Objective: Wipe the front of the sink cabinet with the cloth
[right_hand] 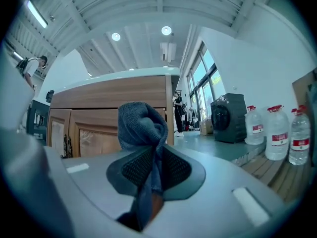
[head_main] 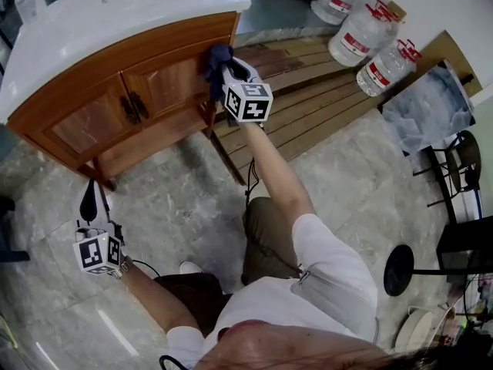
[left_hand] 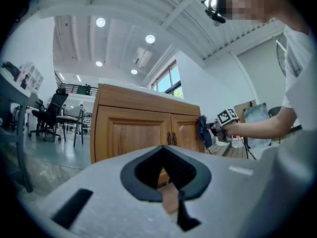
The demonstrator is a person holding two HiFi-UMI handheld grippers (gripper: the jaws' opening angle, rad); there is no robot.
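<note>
- white short-sleeve tee, brown trousers
- left gripper and right gripper: grey shells, black pads
- black-and-white marker cube on each, thin black cable trailing off

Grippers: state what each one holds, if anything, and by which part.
The right gripper grips the dark blue cloth by its middle, the bunched end sticking out past the jaws. The left gripper holds nothing; its jaws are together.

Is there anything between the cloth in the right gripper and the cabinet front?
Nothing visible. The right gripper holds the cloth right up at the cabinet front, near its right edge, clear of the door handles.
</note>
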